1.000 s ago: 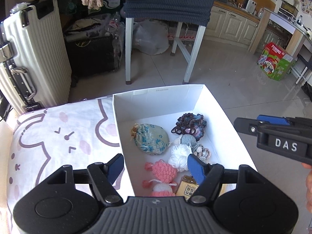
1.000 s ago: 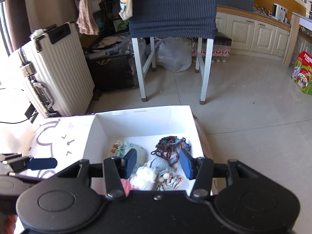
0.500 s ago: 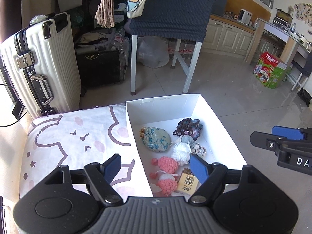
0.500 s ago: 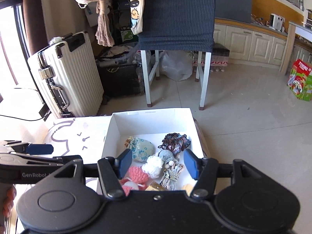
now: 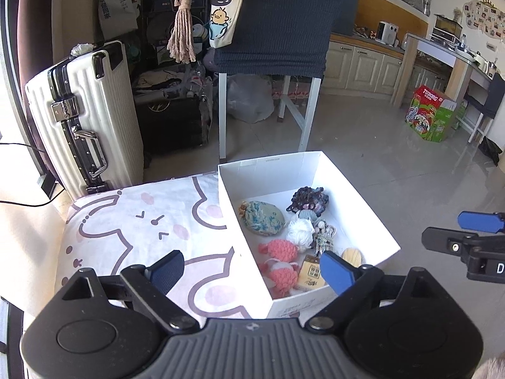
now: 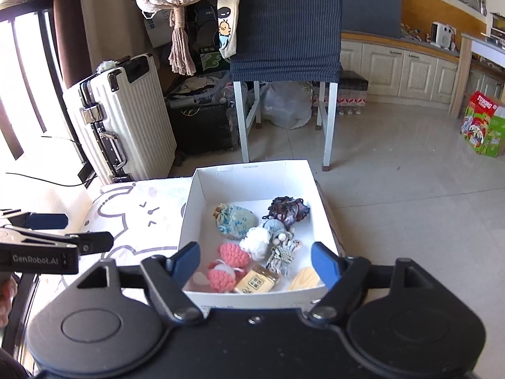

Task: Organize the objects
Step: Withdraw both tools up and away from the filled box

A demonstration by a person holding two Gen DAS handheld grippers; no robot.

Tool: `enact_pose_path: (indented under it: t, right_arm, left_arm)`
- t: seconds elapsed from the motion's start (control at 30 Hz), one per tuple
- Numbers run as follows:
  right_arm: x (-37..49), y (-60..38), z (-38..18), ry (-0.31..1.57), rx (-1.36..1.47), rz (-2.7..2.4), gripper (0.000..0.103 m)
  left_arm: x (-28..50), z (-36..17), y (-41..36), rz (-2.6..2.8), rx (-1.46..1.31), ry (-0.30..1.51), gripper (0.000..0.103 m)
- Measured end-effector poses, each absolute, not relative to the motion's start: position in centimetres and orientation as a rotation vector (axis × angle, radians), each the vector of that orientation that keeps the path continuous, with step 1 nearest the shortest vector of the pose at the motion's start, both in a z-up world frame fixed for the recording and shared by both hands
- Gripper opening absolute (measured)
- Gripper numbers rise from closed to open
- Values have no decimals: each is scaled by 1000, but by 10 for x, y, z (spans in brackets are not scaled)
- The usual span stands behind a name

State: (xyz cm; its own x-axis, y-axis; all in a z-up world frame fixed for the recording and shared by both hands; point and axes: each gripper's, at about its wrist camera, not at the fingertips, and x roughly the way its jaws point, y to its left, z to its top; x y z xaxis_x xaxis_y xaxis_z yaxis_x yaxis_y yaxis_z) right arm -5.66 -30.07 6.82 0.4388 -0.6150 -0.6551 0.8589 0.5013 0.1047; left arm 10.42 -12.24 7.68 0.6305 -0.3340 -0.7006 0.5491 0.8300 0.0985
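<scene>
White cardboard box (image 6: 252, 170) sits on the right portion of a cartoon-printed cushion (image 5: 132, 227), against its right edge. Inside: floral drawstring pouch (image 6: 235, 221) and dark crocheted scrunchie (image 6: 288, 208) toward the far wall; white pompom (image 6: 257, 241) mid-box; pink crocheted balls (image 6: 228, 262), tan tag (image 6: 255, 282) and wooden piece (image 6: 304, 279) by the near wall. Left gripper (image 5: 249, 271) and right gripper (image 6: 255, 263) both hover short of the box, jaws released, holding nothing.

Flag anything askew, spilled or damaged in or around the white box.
Nothing stands out. The white box sits upright on the cartoon-print sheet, trinkets all inside, none spilled. Both tongs, left and right, are open and empty.
</scene>
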Motion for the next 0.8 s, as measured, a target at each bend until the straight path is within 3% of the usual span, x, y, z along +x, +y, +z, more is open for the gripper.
enact_pose_path:
  t: [0.8]
  right_arm:
    - [-80,-244,35,624,482,-1035,103]
  left_arm:
    - [62,47,-83,-527,316,723,103]
